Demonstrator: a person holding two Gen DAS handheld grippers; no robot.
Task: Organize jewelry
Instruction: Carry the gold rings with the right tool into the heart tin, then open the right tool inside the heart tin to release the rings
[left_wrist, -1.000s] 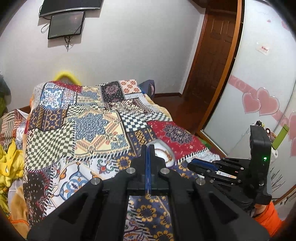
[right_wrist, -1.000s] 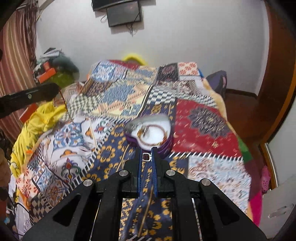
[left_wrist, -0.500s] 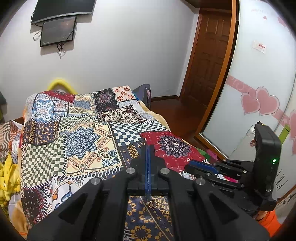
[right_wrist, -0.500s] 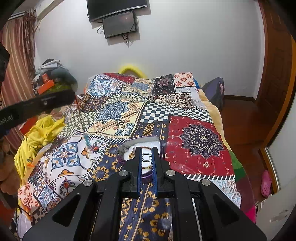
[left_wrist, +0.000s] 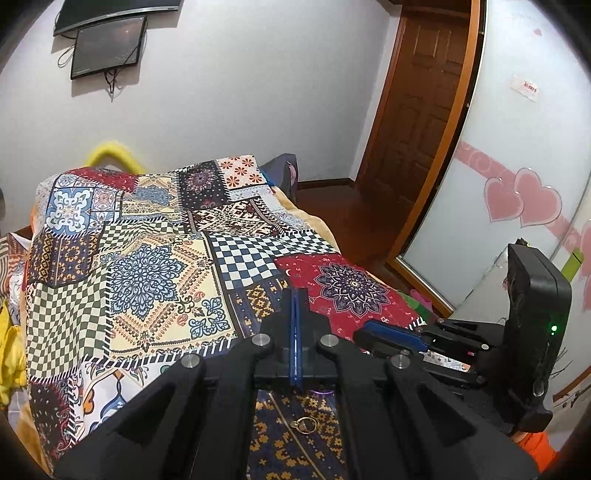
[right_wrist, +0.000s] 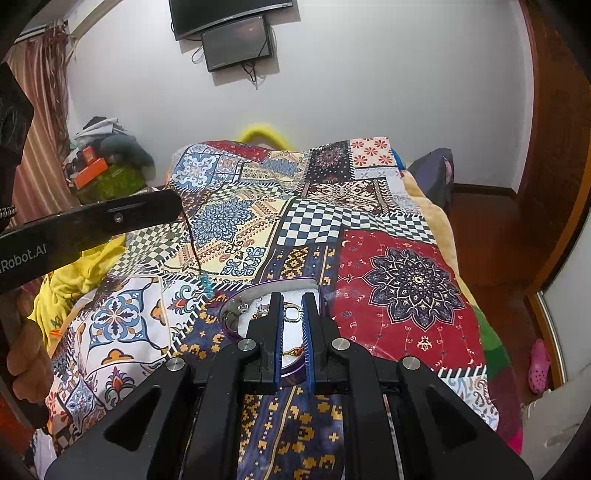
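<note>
A purple-rimmed jewelry tray with a white inside lies on the patchwork bedspread. My right gripper hovers over it, shut on a small silver ring held between the blue pads. Several other pieces lie in the tray. My left gripper is shut on a thin dark cord; in the right wrist view the cord hangs from its tip to blue beads on the bed. A gold ring lies on the bedspread under the left gripper.
The bed fills the middle. A yellow cloth and clutter lie at the left. A wooden door and a wardrobe with pink hearts stand at the right. Screens hang on the far wall.
Both grippers have risen and tilted up. The right gripper has moved forward over the tray with the ring. The left gripper has lifted the cord higher.
</note>
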